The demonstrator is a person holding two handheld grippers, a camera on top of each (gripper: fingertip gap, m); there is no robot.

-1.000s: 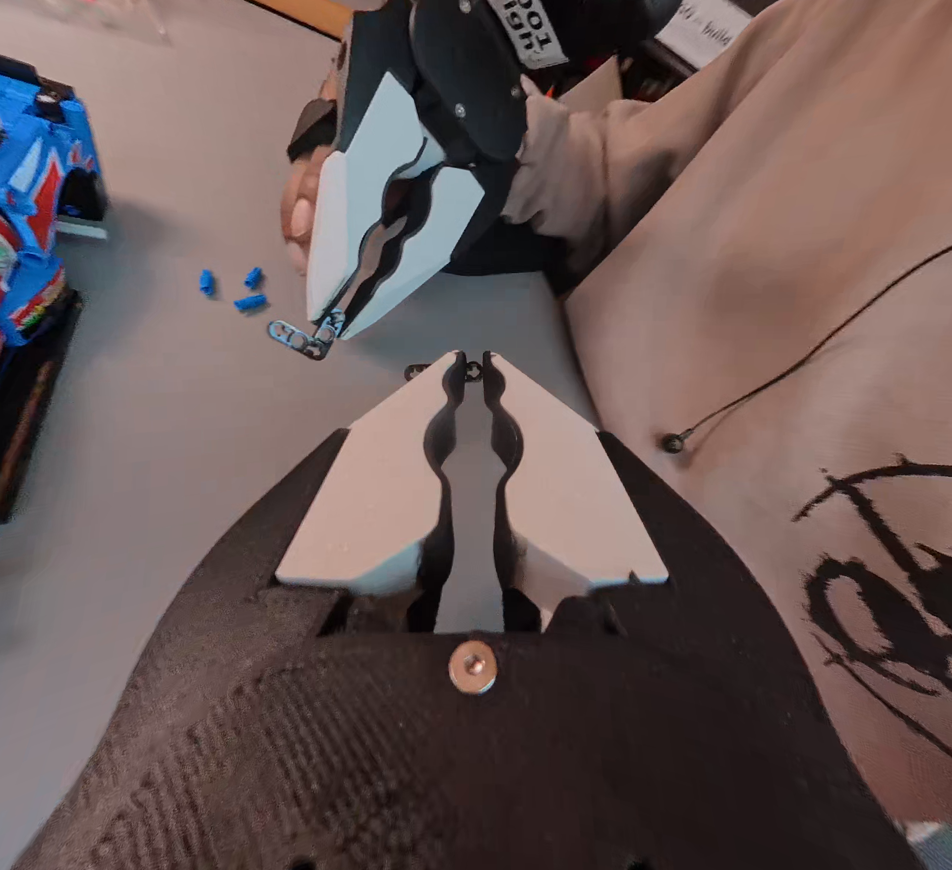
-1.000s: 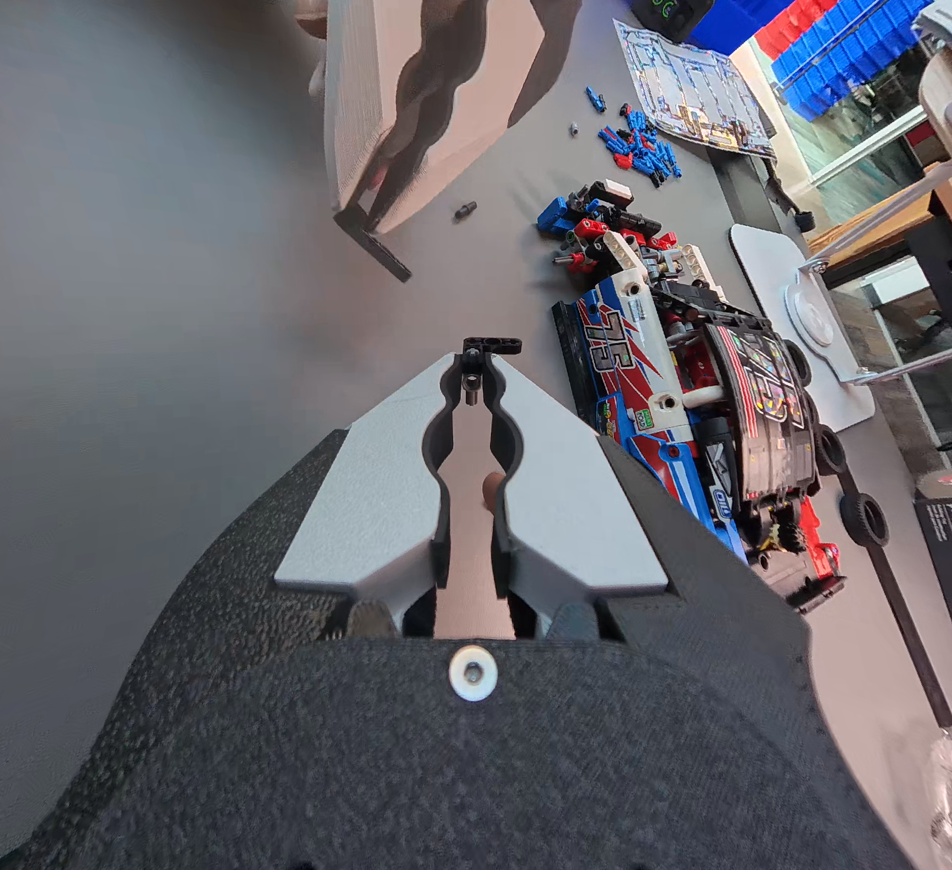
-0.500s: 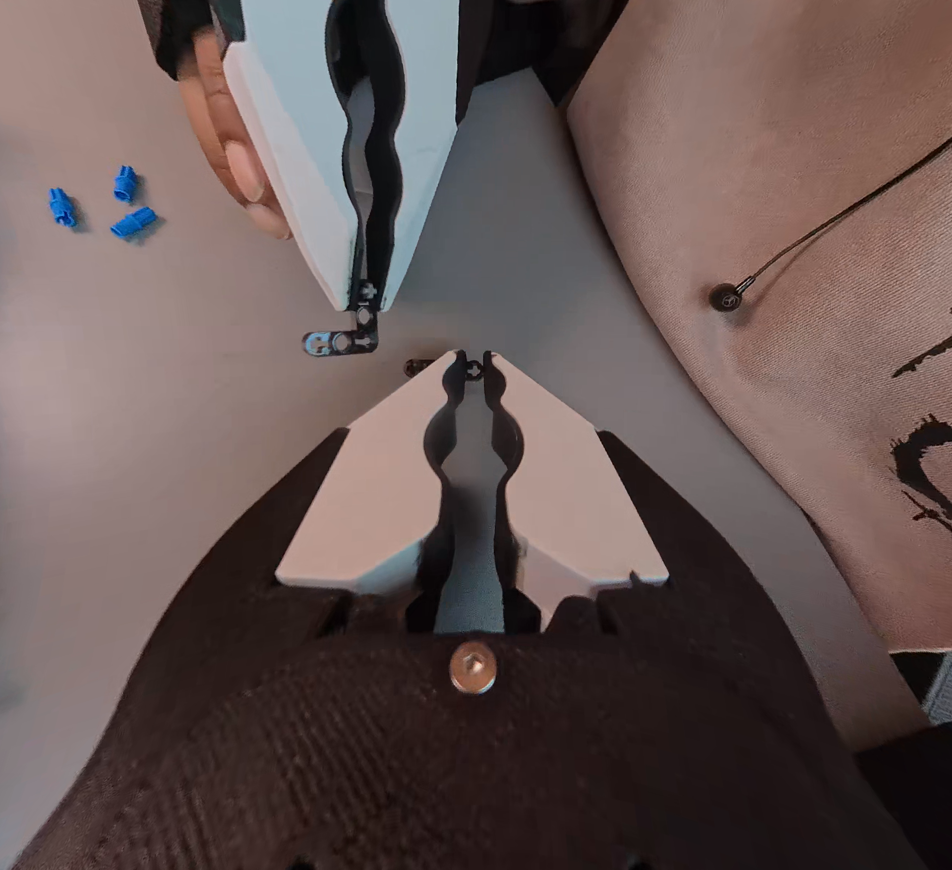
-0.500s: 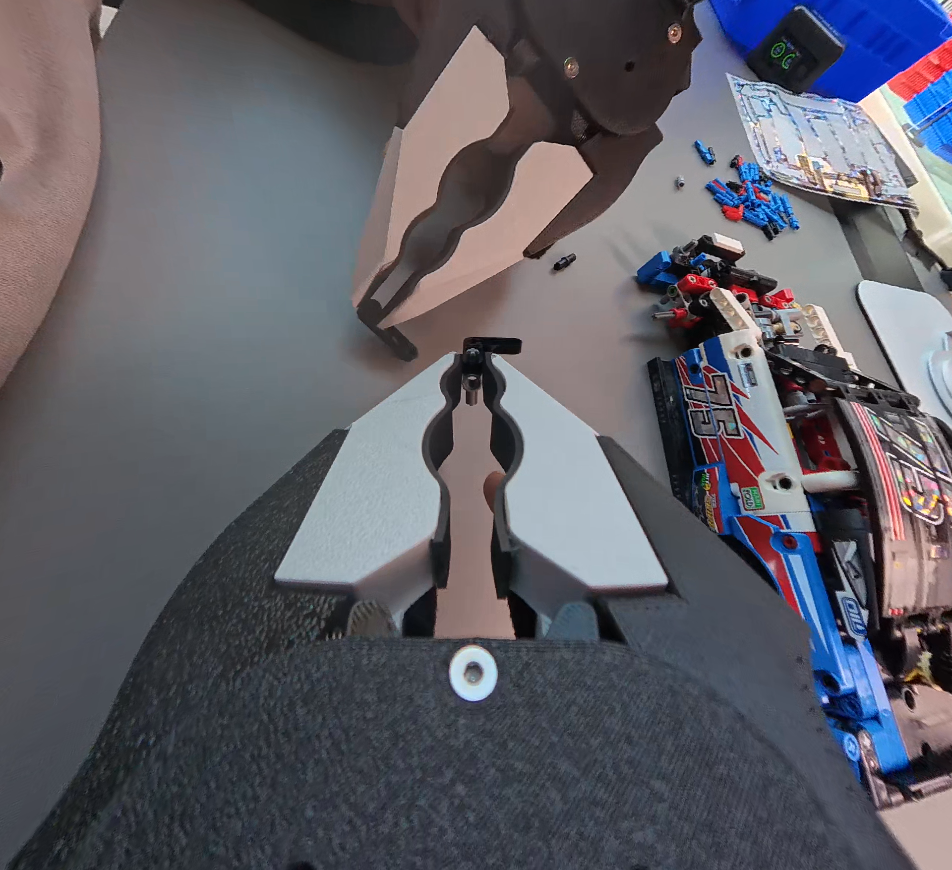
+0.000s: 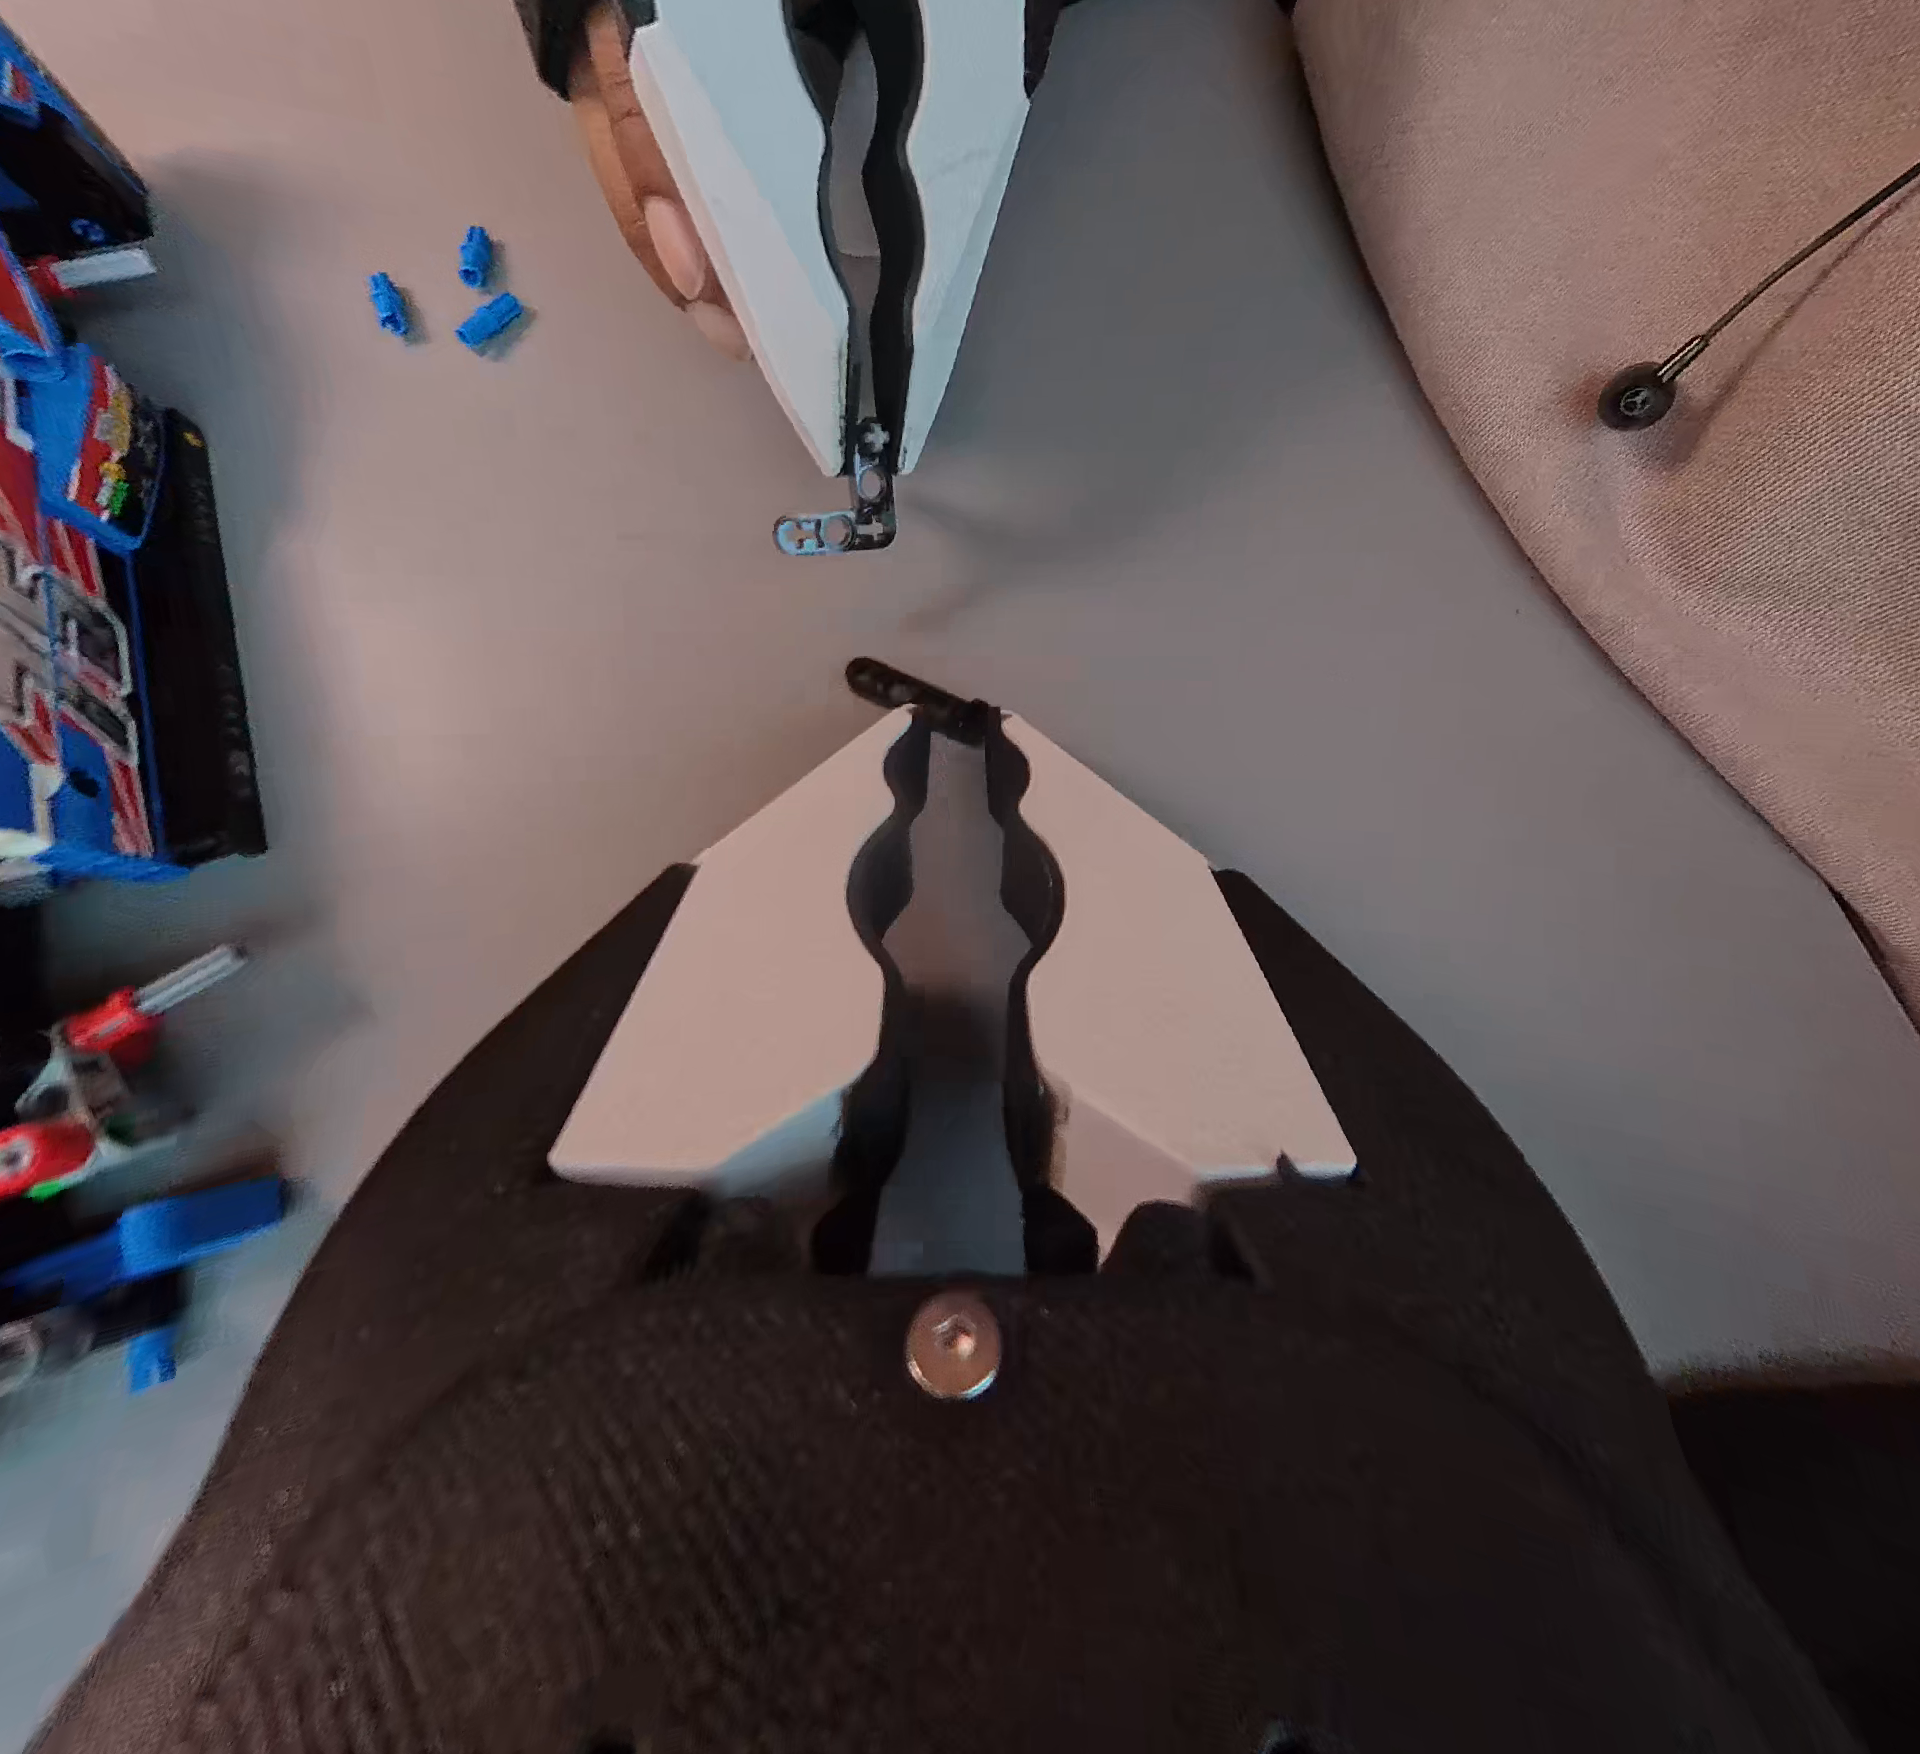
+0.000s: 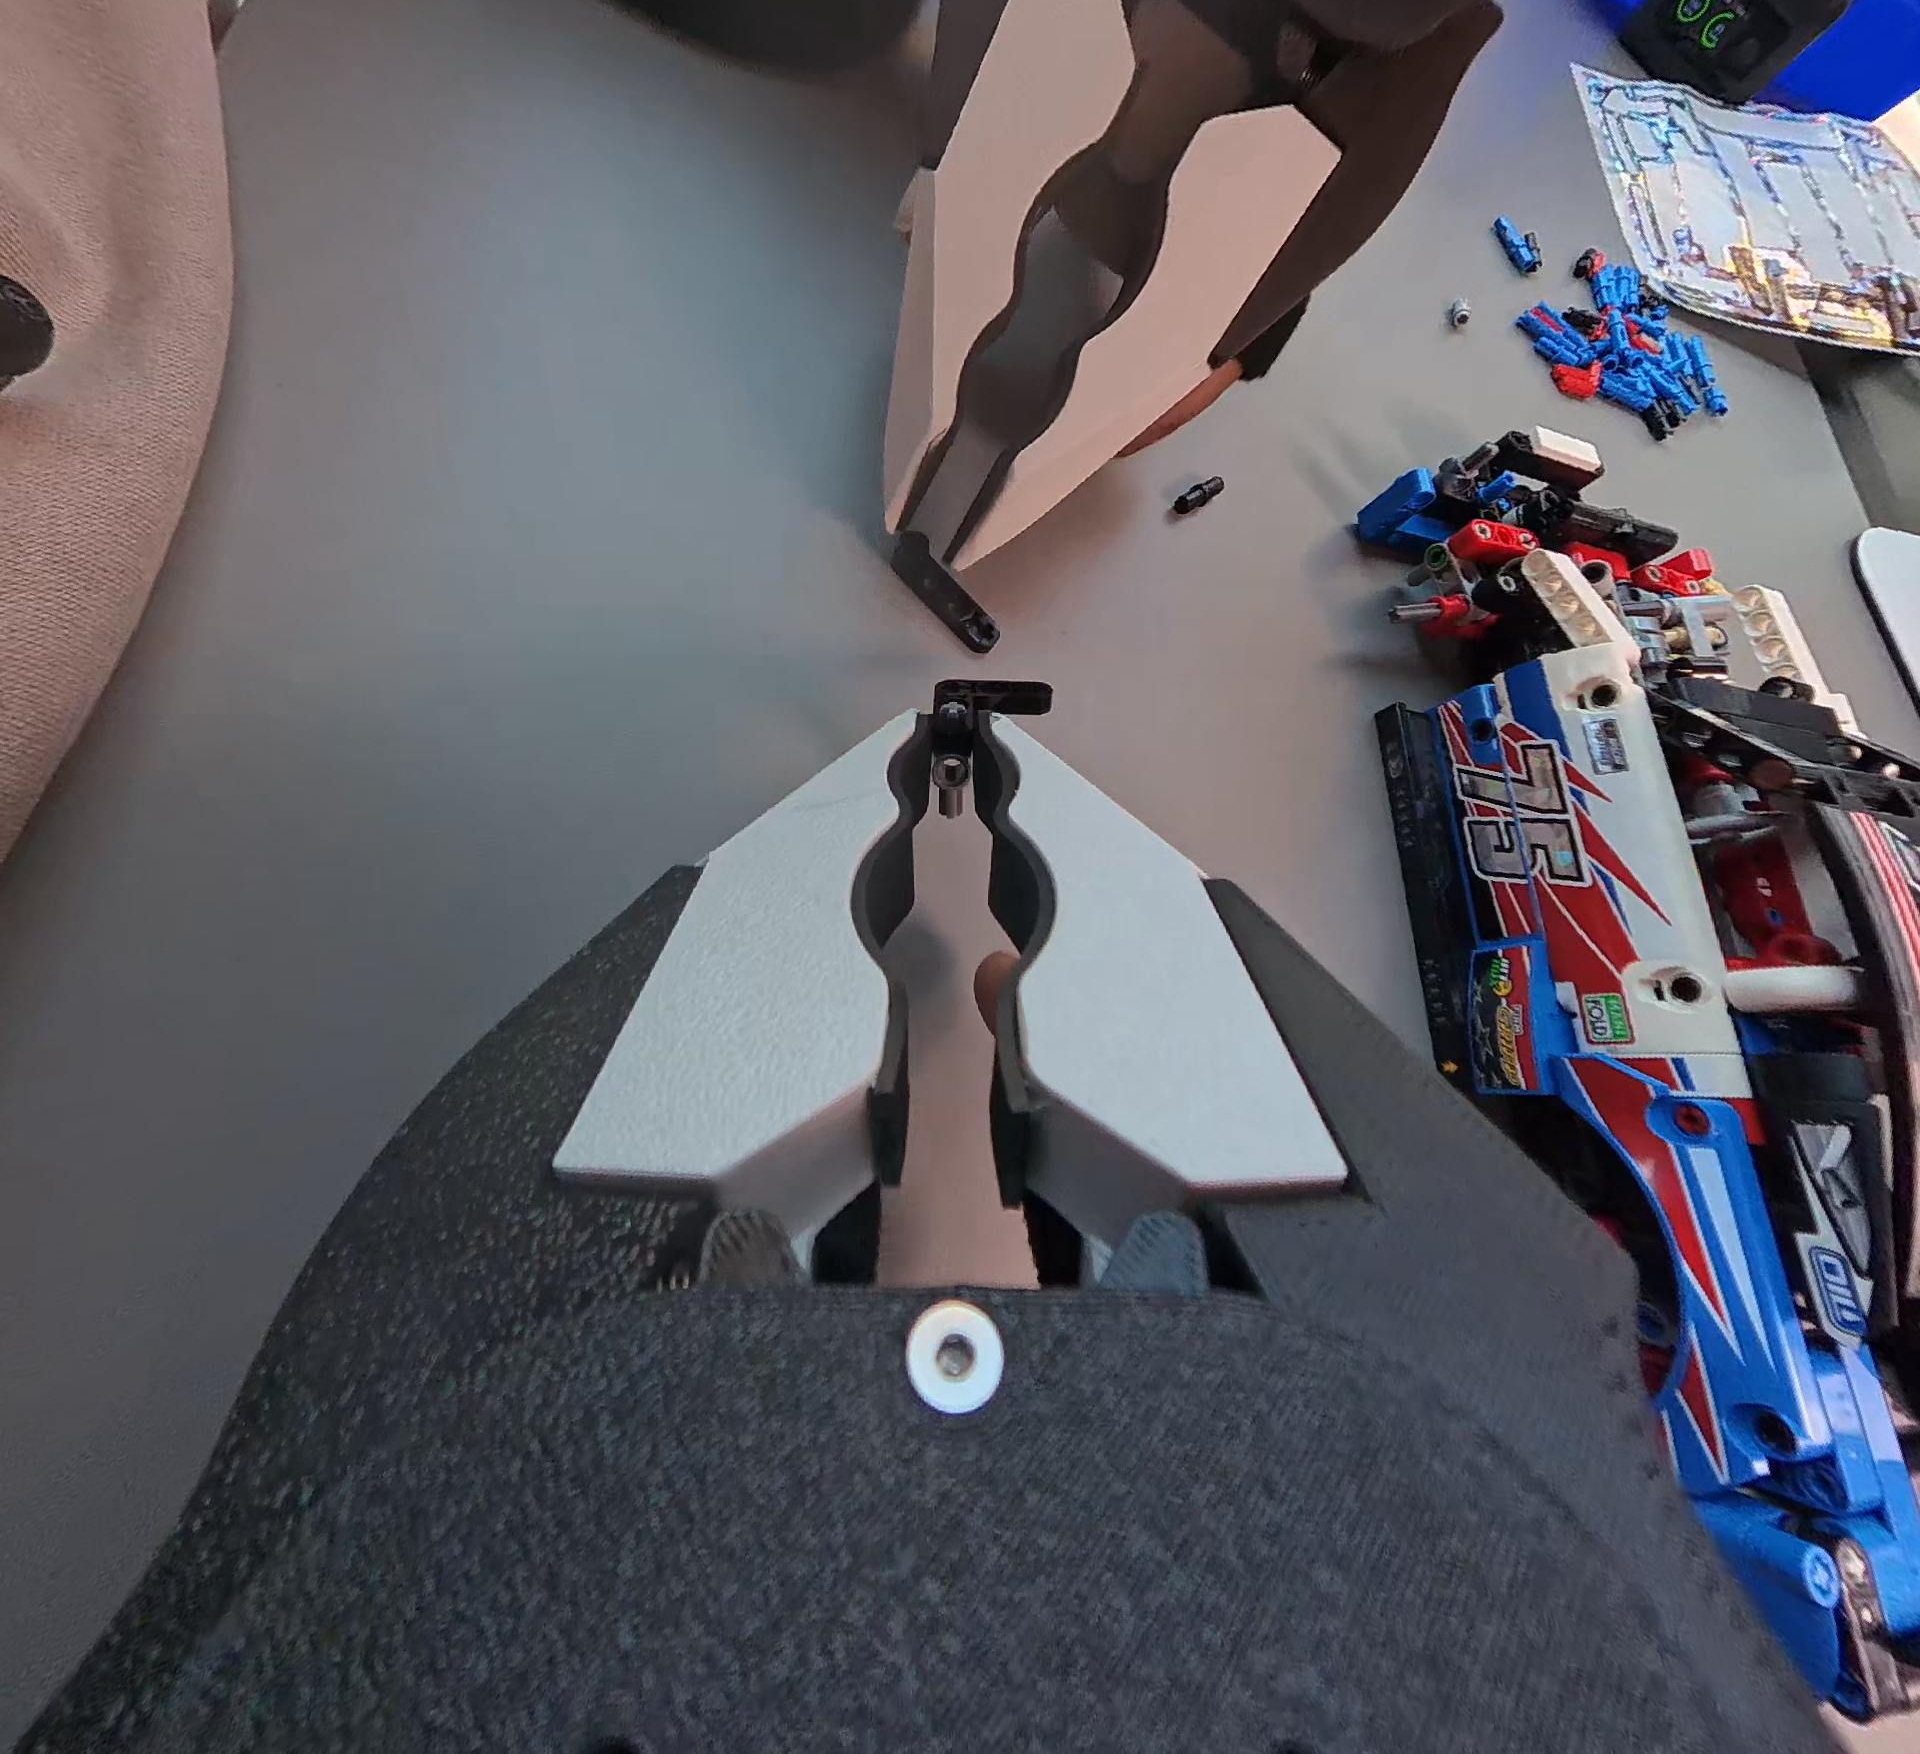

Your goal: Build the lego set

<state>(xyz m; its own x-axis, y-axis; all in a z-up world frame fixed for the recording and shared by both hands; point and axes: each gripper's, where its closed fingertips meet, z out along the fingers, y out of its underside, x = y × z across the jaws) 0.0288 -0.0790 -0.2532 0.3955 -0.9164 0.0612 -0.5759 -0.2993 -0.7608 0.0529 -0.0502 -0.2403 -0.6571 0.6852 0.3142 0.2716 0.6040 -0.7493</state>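
Left wrist view: left gripper (image 5: 951,717) jaws nearly closed on a straight black lego beam (image 5: 914,688), pinched at its right end, rest sticking out left past the tips. Facing it, right gripper (image 5: 871,457) clamps a black L-shaped lego beam (image 5: 840,520) above the grey desk (image 5: 468,613).

Right wrist view: right gripper (image 6: 961,717) jaws nearly shut on the L-beam (image 6: 987,696), crosswise at the tips. Straight beam (image 6: 945,592) just beyond, apart. Blue-white-red lego race car (image 6: 1621,977) on the right.
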